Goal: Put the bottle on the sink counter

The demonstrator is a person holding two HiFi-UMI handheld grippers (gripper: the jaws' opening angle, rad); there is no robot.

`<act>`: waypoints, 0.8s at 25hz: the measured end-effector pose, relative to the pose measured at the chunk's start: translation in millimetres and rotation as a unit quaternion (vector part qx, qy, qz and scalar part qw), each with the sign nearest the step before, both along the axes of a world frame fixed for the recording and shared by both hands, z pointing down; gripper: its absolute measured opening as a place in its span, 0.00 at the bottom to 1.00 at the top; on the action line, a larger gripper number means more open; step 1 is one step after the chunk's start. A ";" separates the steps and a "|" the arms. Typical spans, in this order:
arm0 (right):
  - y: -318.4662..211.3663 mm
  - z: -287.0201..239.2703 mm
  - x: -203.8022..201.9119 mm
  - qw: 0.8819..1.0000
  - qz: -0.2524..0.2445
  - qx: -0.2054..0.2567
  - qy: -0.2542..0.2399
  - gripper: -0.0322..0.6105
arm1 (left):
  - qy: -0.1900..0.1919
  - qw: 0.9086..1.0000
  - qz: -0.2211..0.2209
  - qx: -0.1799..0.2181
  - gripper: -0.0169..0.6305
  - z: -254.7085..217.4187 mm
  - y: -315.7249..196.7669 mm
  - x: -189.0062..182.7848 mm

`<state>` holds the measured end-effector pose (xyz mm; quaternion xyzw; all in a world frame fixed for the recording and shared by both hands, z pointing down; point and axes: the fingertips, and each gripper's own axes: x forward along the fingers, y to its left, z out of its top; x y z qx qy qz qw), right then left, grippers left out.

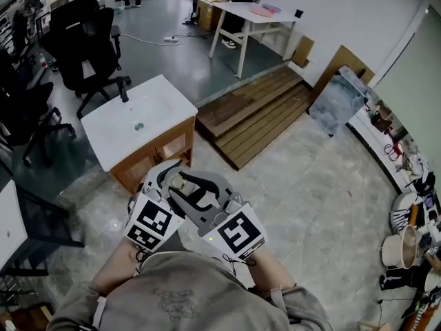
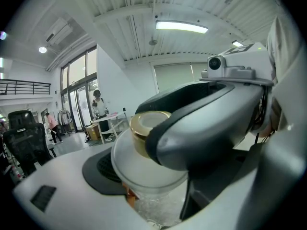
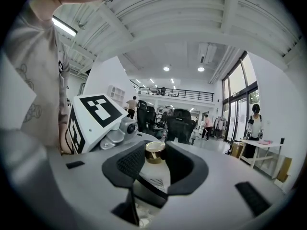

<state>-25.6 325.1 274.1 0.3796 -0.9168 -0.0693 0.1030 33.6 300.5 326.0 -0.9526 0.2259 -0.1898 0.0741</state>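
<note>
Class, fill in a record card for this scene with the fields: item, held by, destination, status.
item: bottle with gold cap
held by: left claw and right claw, both closed on it
destination: white sink counter on a wooden cabinet
status: bottle is held in the air, short of the counter, not yet set down

The left forearm (image 1: 114, 271) and right forearm (image 1: 279, 276) reach forward from the chest, close together. The left gripper (image 1: 165, 176) and right gripper (image 1: 191, 189) converge side by side, tilted slightly downward. Each has its jaws closed on the bottle (image 1: 178, 182), the right gripper's pads just under the cap.
</note>
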 end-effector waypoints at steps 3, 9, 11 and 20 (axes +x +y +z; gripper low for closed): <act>-8.3 5.9 0.2 1.000 0.001 0.003 0.005 0.26 | 0.001 1.000 0.000 0.005 0.53 5.2 -8.7 0.5; -34.2 13.9 0.2 1.000 -0.001 0.000 0.011 0.26 | 0.001 1.000 -0.003 0.005 0.53 13.3 -34.8 0.5; -44.2 16.4 -0.8 1.000 -0.002 -0.002 0.012 0.26 | 0.000 1.000 -0.005 0.002 0.53 16.0 -44.7 -0.7; -100.5 25.4 -1.8 1.000 -0.005 -0.014 0.012 0.26 | -0.002 1.000 -0.008 -0.012 0.53 25.9 -100.1 -2.0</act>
